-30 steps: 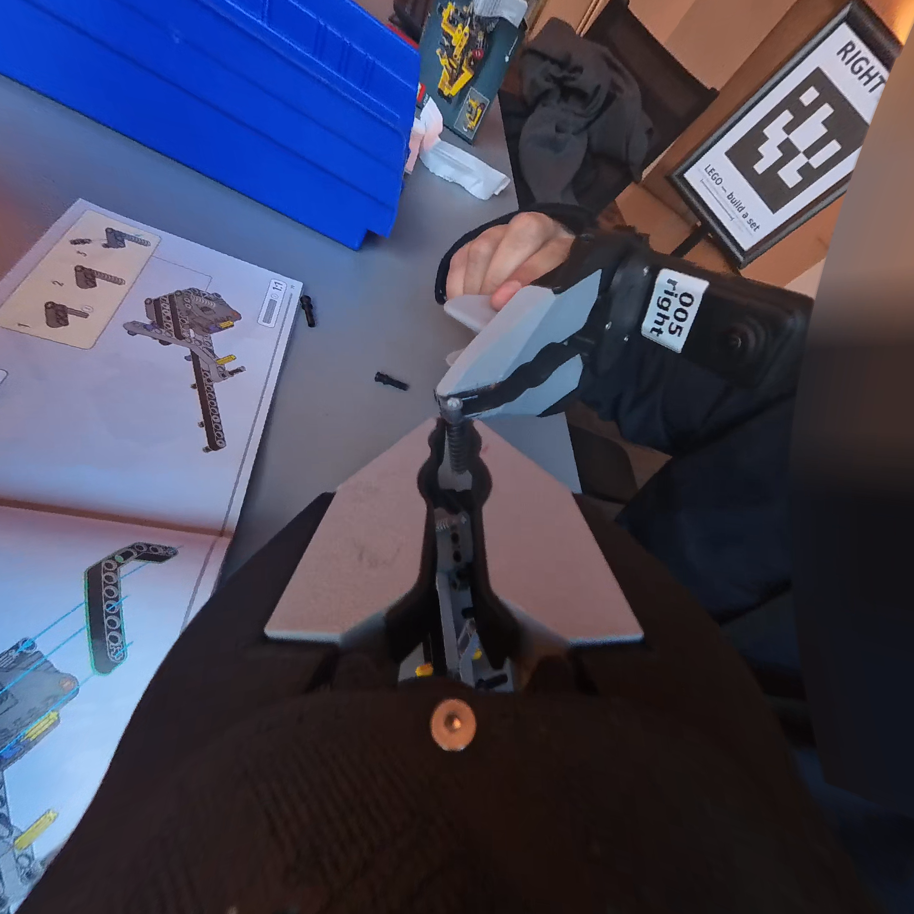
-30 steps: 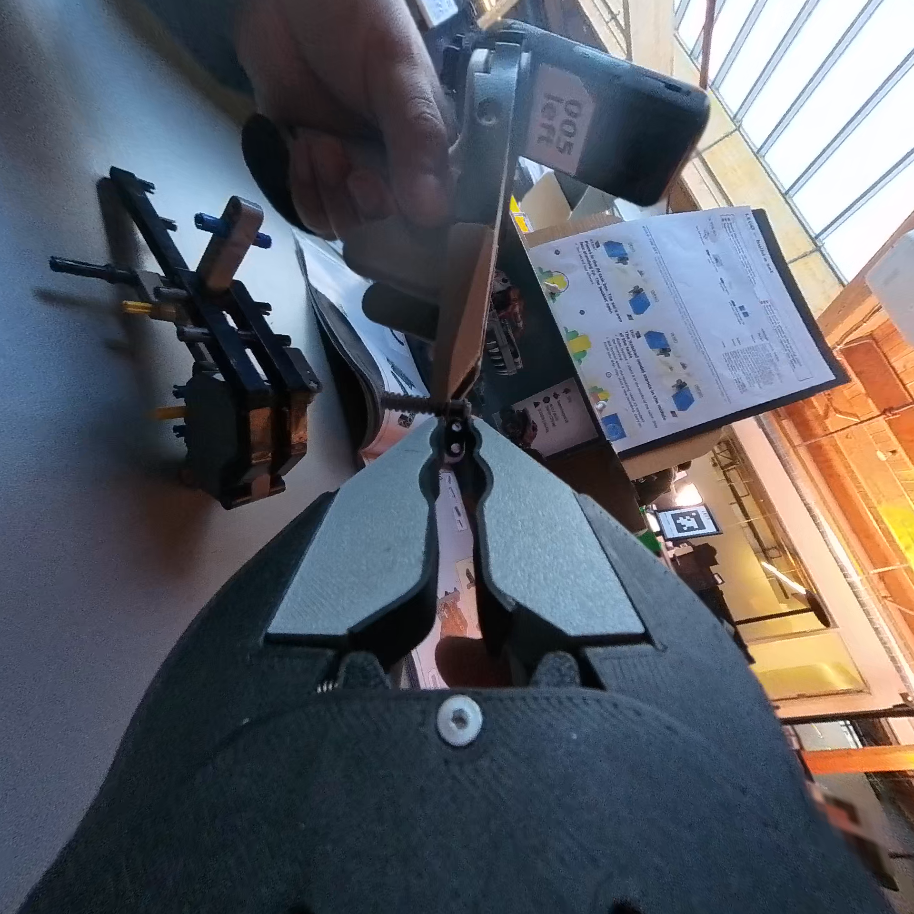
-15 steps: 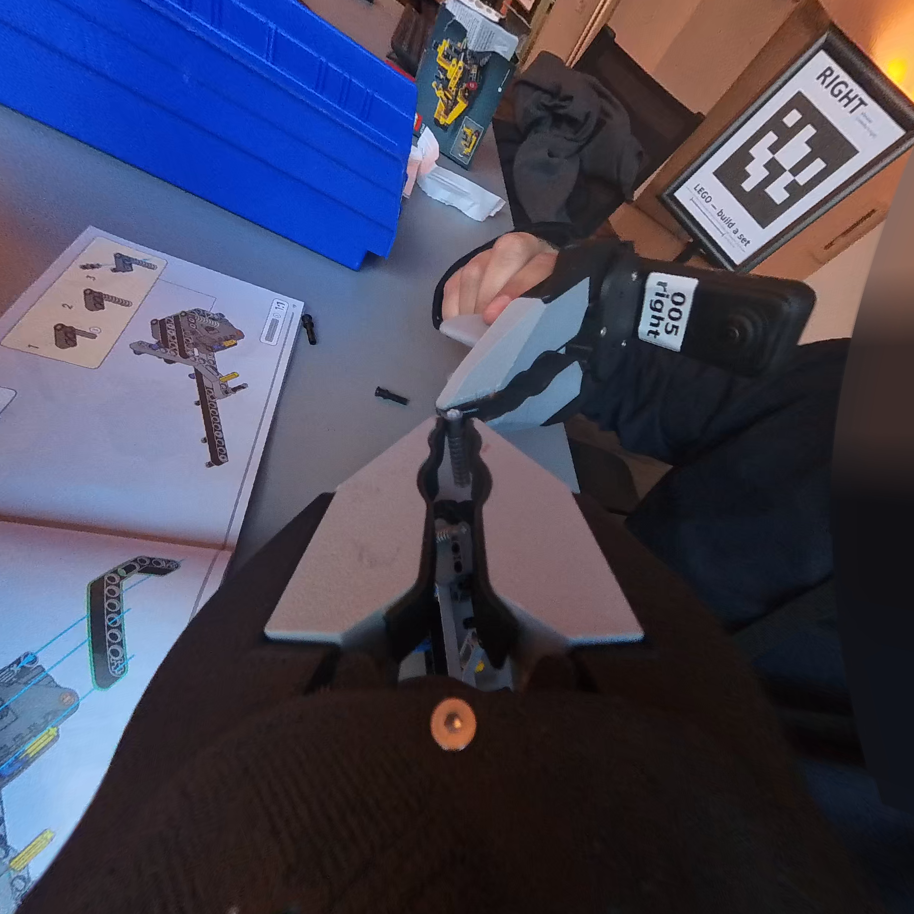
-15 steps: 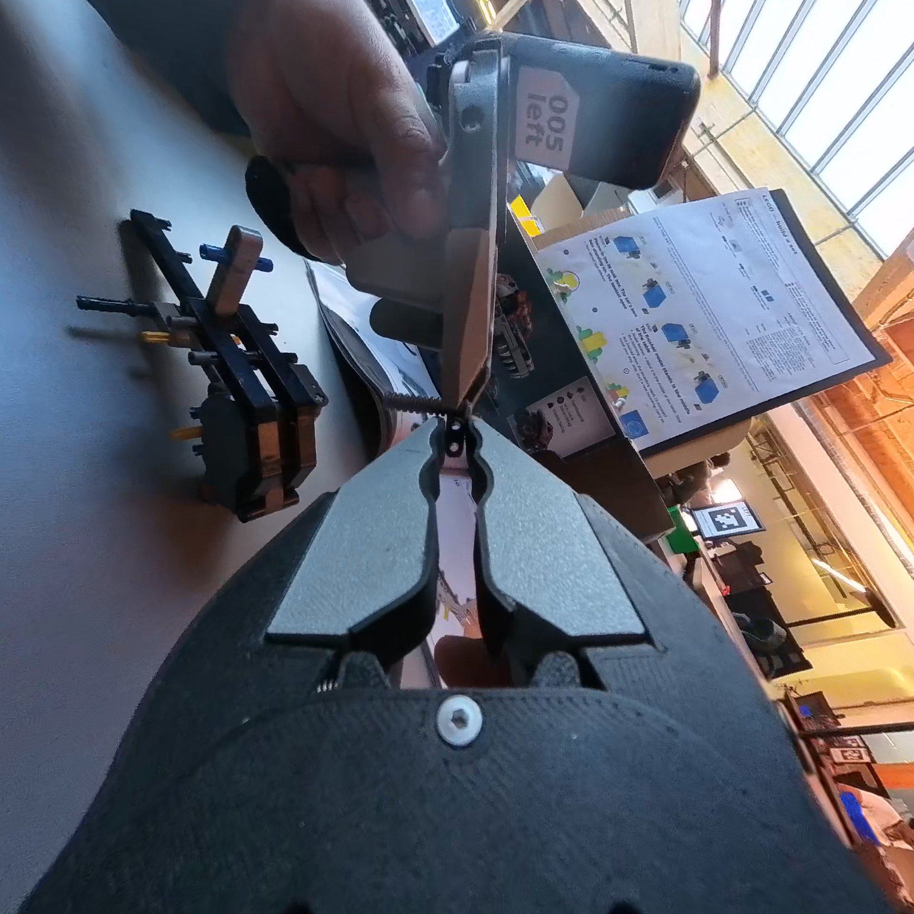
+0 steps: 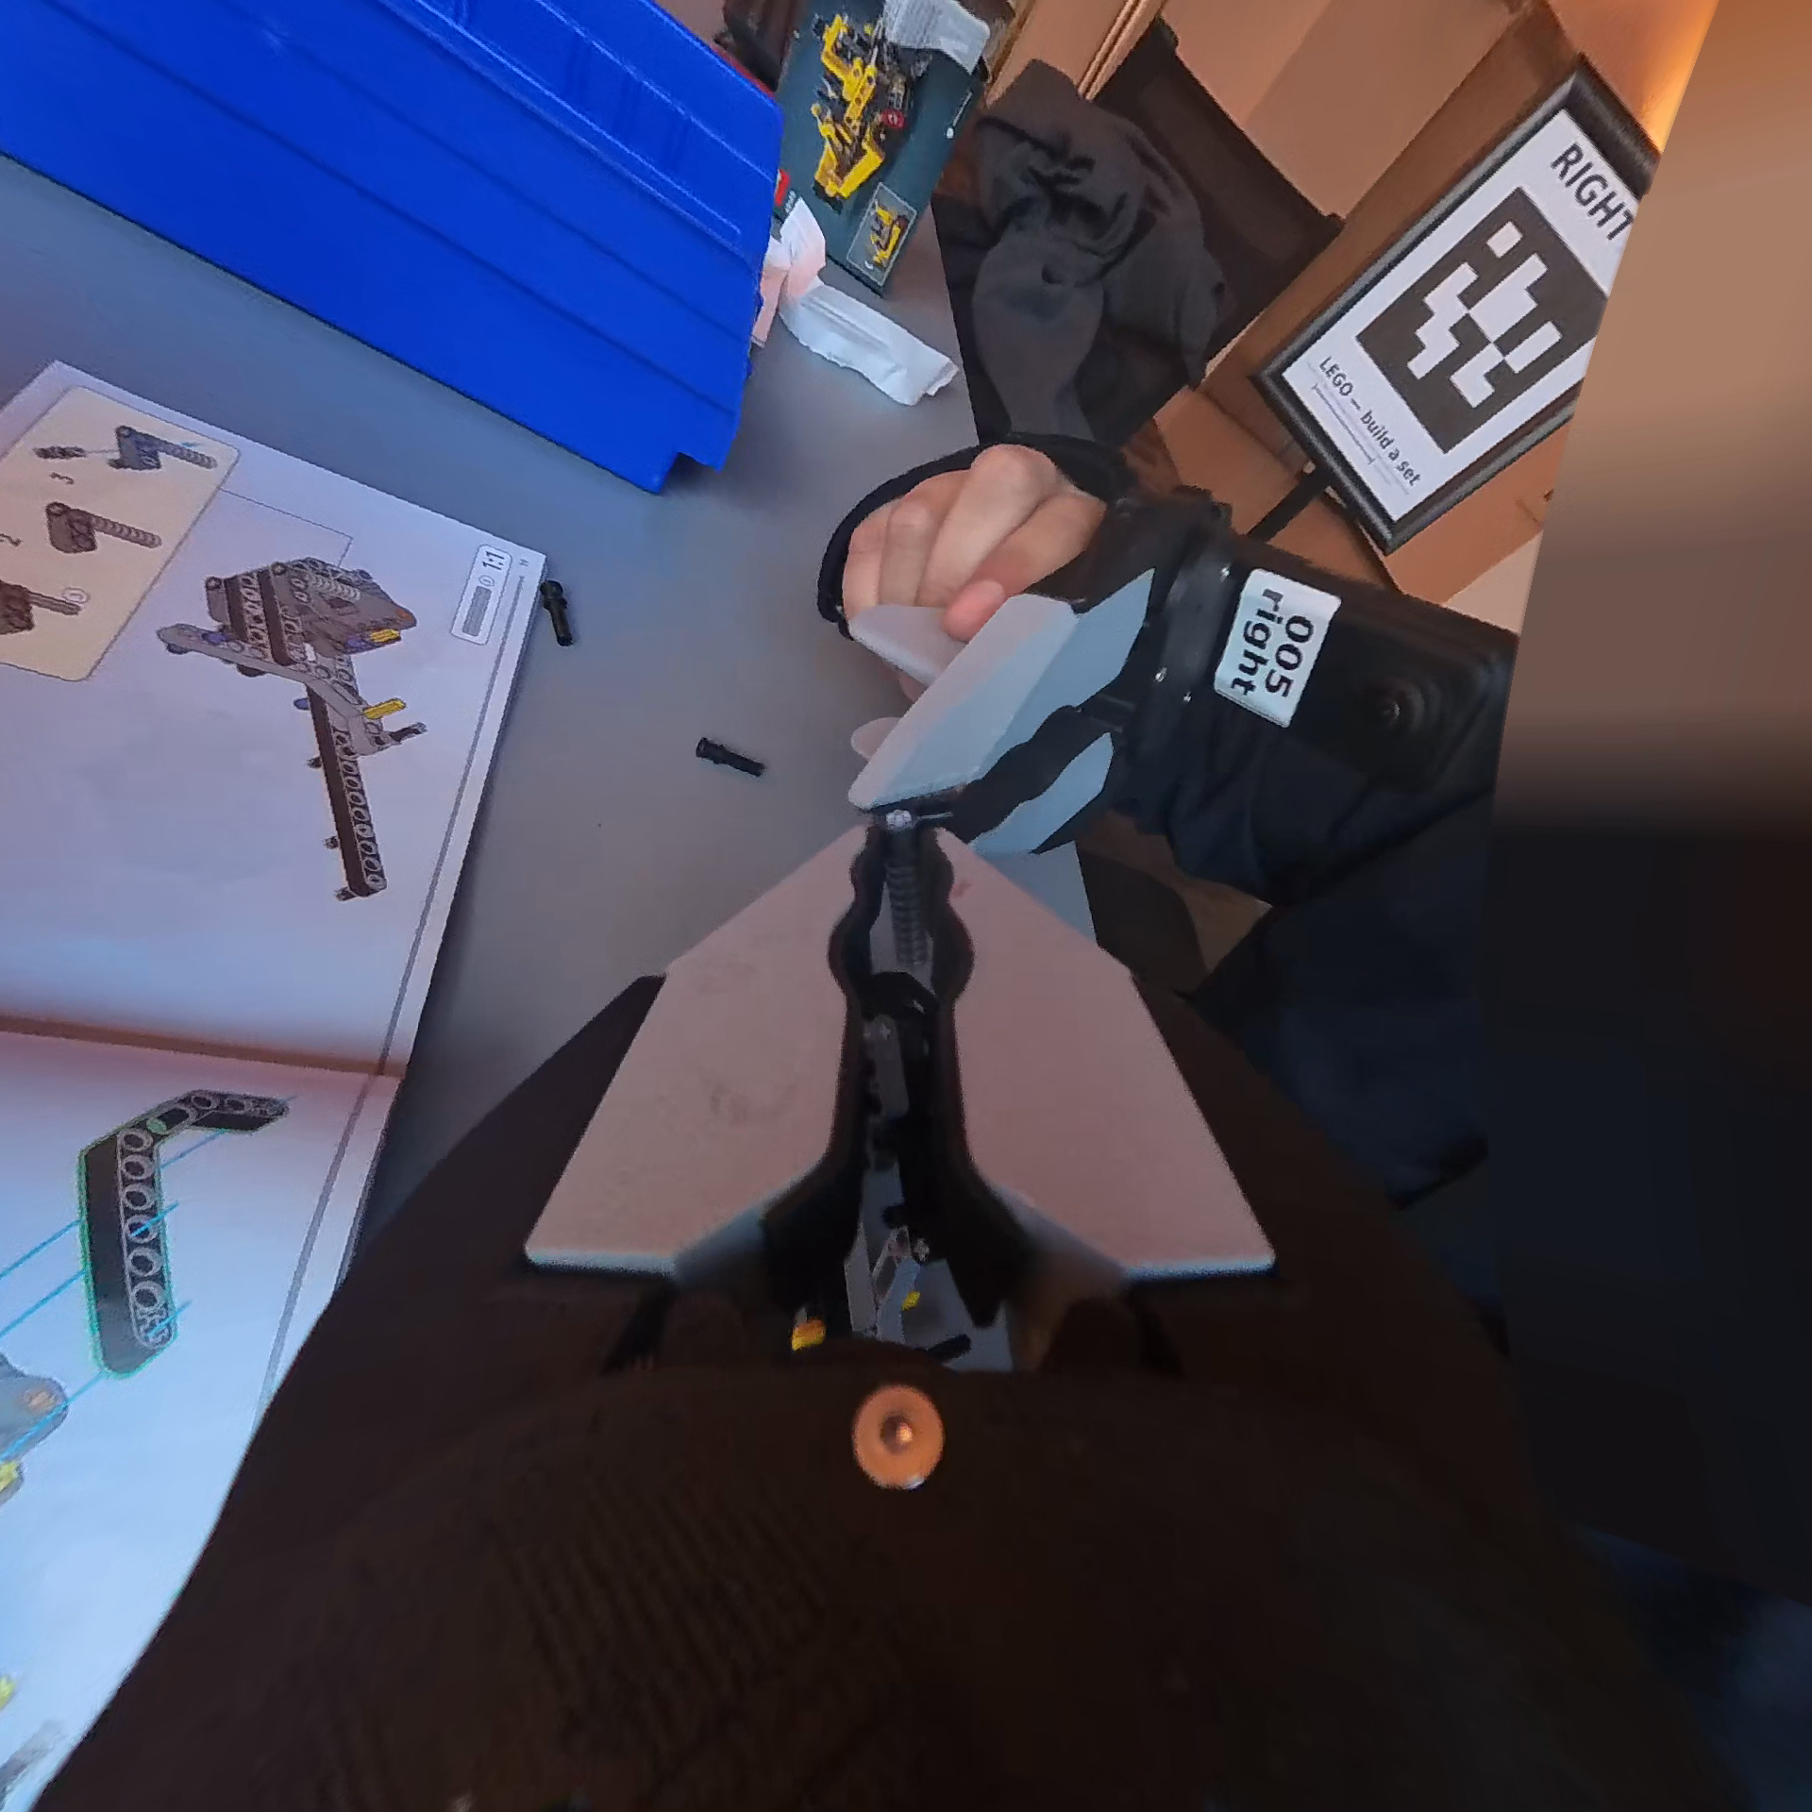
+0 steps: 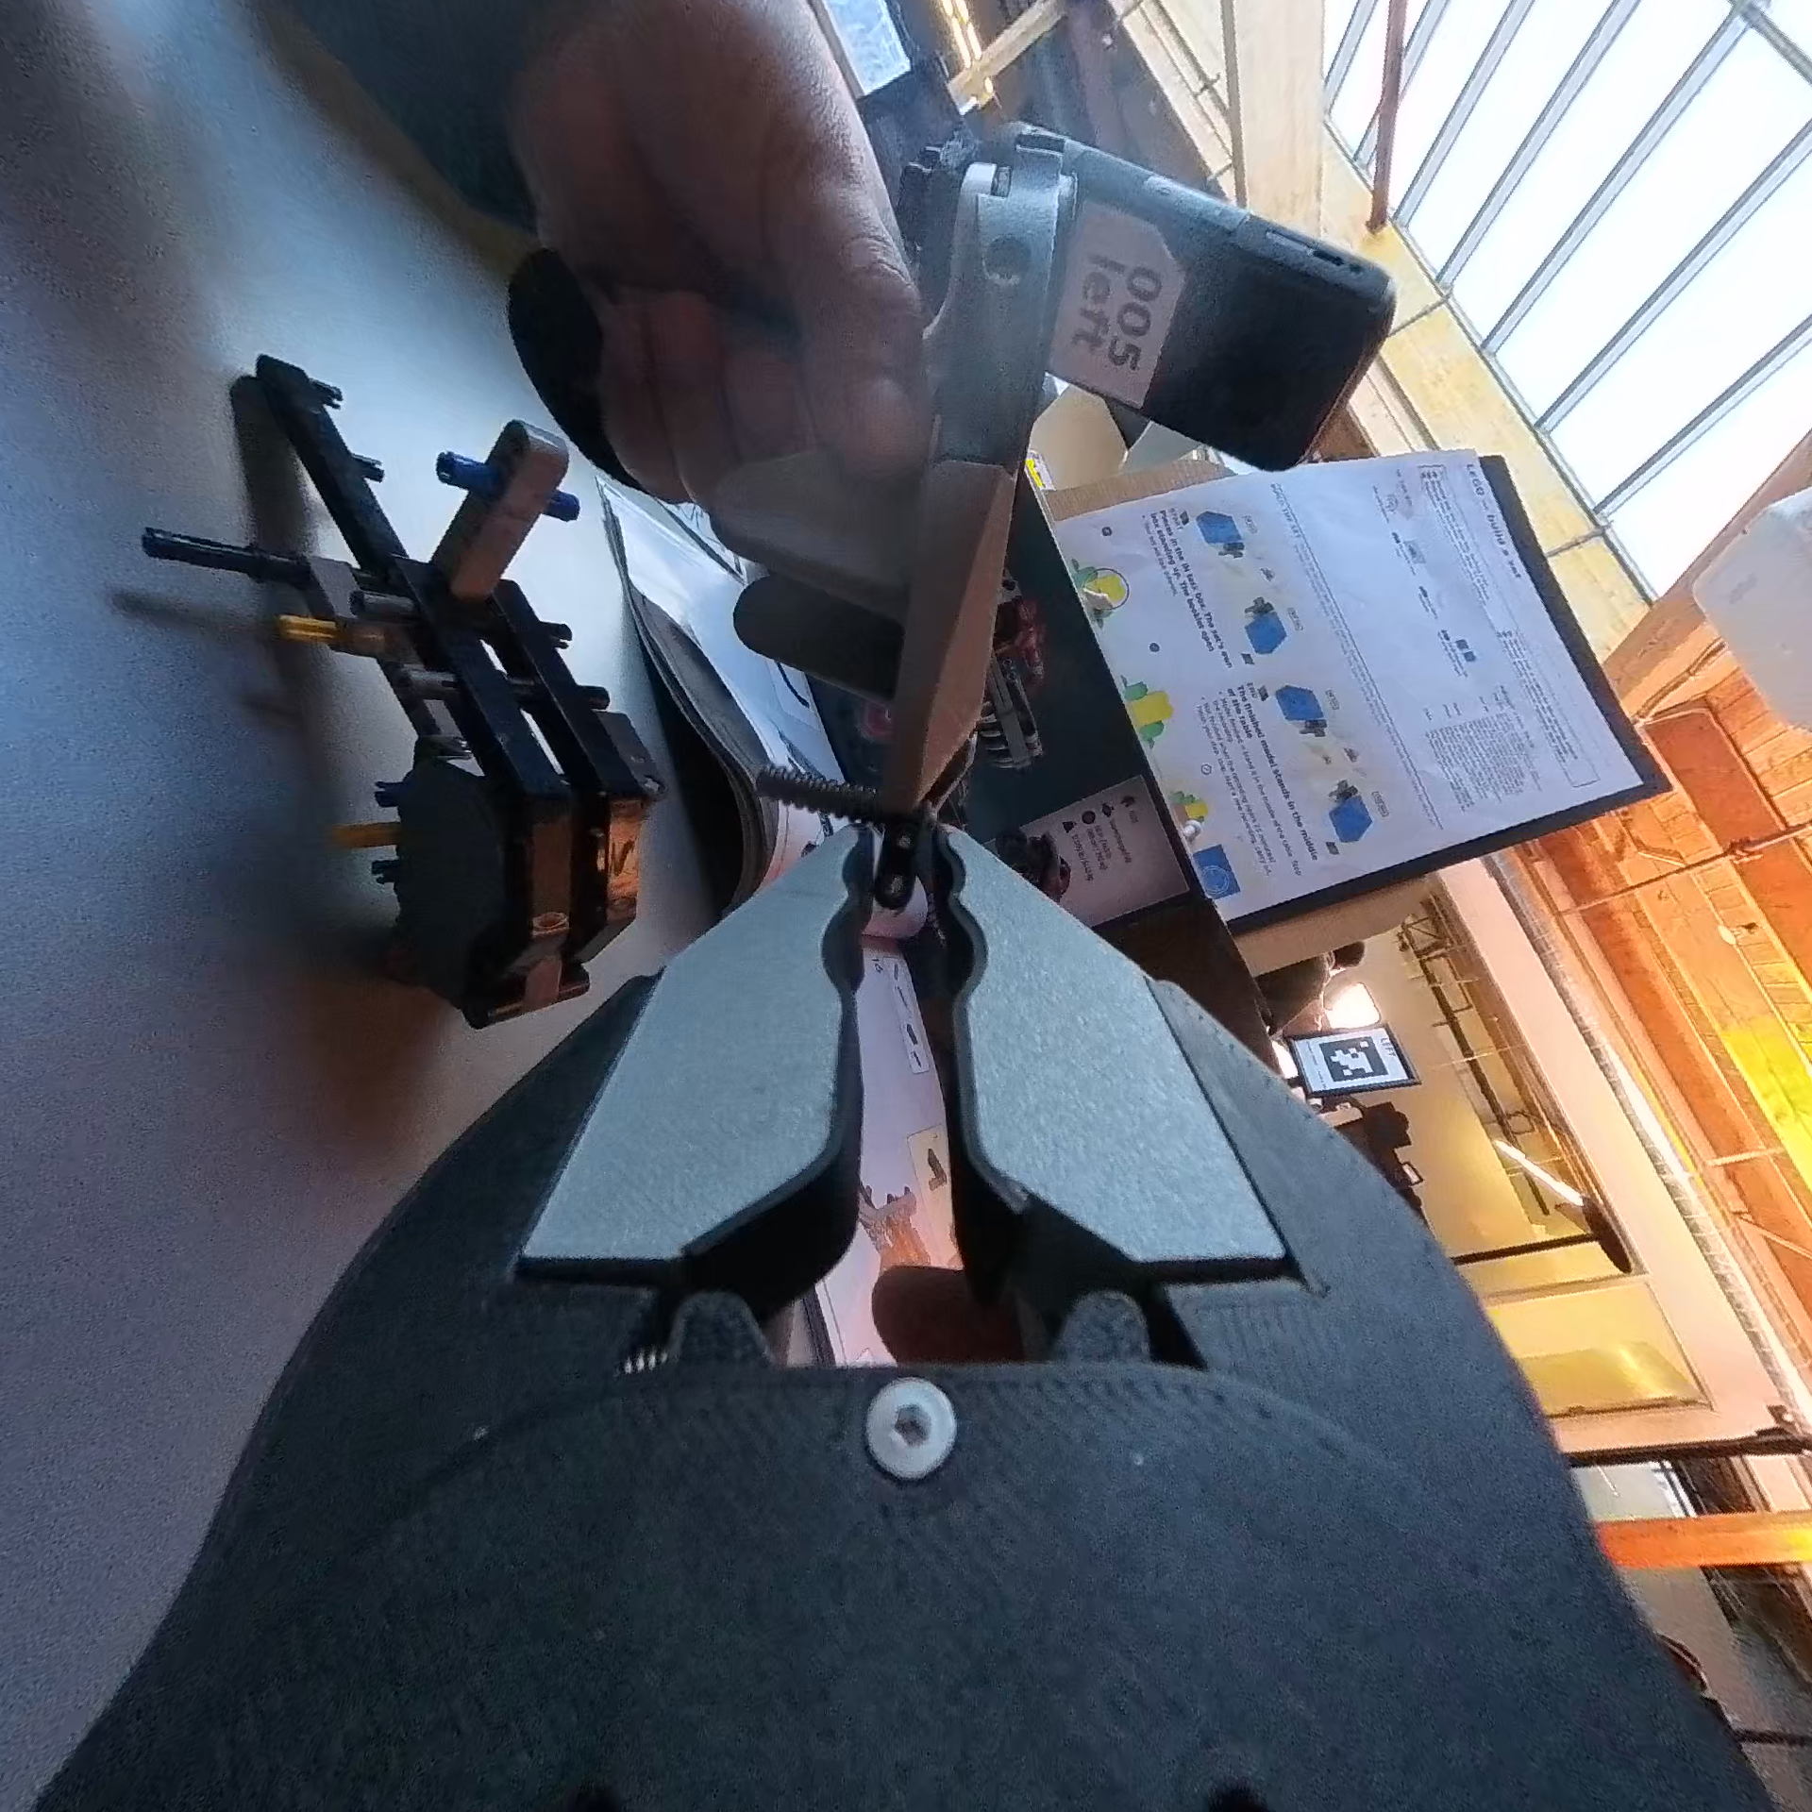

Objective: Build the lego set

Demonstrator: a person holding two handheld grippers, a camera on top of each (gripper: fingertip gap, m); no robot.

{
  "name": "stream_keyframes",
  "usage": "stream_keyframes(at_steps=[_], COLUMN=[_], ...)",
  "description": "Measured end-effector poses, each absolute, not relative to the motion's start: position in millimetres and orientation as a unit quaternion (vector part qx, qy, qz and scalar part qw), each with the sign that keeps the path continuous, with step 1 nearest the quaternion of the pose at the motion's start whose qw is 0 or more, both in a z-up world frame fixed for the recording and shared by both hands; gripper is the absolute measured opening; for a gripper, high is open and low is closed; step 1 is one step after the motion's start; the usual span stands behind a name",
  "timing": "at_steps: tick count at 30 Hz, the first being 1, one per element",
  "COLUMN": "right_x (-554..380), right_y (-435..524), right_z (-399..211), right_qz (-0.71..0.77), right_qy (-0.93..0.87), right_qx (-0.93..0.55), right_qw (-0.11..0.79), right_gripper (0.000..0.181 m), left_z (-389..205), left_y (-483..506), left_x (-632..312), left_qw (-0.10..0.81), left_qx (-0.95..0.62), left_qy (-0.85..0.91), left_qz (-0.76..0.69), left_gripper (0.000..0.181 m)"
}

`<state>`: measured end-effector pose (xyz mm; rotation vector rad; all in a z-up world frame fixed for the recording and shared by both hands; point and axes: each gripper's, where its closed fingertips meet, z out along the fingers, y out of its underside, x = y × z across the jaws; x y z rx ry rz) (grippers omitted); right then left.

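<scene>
Black threaded worm piece [image 5: 907, 897] pinched between two grippers above the grey desk [image 5: 628, 628]

Left gripper [image 5: 900, 863] is clamped on it; right gripper [image 6: 897, 855] is closed on a small black connector [image 6: 896, 863] at its tip. Partly built model [image 6: 471, 706] lies aside on the desk.

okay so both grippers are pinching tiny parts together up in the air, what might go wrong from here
1. The left gripper holds the ridged rod only at its fingers' very tips, so a sideways push from the right gripper may twist it loose.
2. The right gripper's small black connector is likewise barely pinched; the join happens in the air, so a dropped part could bounce off the table.
3. The join is largely hidden behind the fingertips in both views, so misalignment may go unnoticed.
</scene>
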<state>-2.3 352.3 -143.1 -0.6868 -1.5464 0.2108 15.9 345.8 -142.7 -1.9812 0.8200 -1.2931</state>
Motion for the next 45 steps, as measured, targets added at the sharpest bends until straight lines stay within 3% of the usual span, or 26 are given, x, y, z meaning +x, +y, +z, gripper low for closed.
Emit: stream_keyframes(at_steps=[30,40,45], right_x=[4,-2,-2], right_y=[347,351,354], right_z=[-137,-140,-135], right_qz=[0.101,0.147,0.166], right_qy=[-0.679,-0.662,-0.649], right_qx=[-0.326,-0.363,-0.37], right_qw=[0.65,0.639,0.643], right_gripper=[0.006,0.009,0.021], left_z=[-136,-137,-137], left_y=[339,344,343], left_x=[24,19,17], left_qw=[0.317,0.323,0.324], left_qx=[-0.733,-0.745,-0.746], left_qy=[0.318,0.31,0.317], left_qz=[-0.511,-0.495,-0.489], left_gripper=[0.006,0.006,0.006])
